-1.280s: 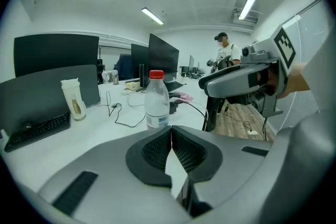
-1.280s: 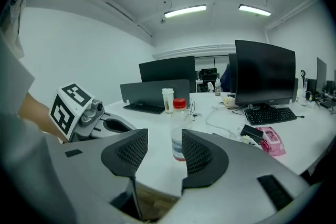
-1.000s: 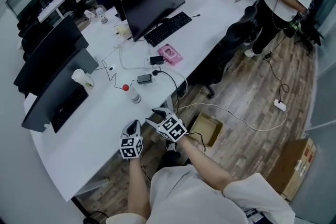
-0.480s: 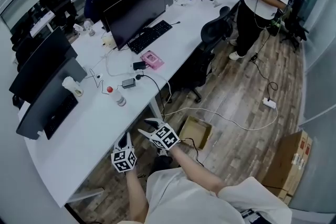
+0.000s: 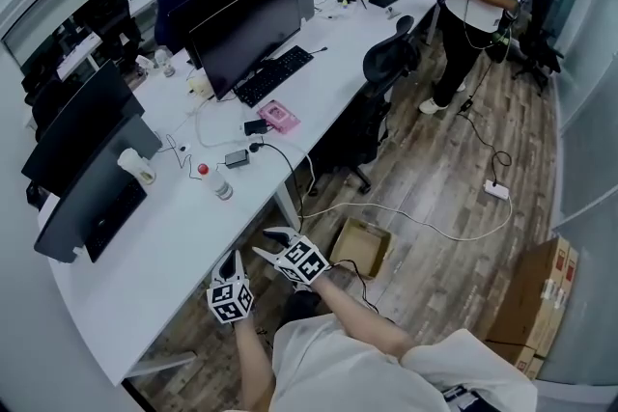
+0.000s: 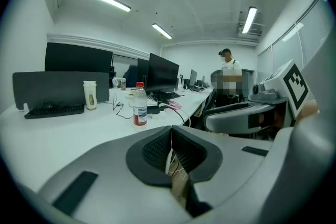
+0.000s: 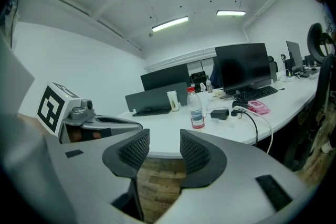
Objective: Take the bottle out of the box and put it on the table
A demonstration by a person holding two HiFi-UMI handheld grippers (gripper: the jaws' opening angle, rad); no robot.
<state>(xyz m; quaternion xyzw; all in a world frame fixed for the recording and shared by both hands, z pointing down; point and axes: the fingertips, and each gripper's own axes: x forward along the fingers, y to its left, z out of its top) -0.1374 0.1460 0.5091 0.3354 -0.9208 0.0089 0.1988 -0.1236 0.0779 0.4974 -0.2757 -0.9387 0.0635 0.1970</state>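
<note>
The bottle (image 5: 218, 184) stands upright on the white table (image 5: 154, 251), red cap up, near a black adapter (image 5: 237, 157); the open cardboard box (image 5: 362, 246) sits on the wood floor beside the table; the left gripper (image 5: 232, 260) is clenched on nothing; the right gripper (image 5: 266, 242) has its jaws apart and closing, nothing between them; both are by the table's edge, well apart from the bottle.
</note>
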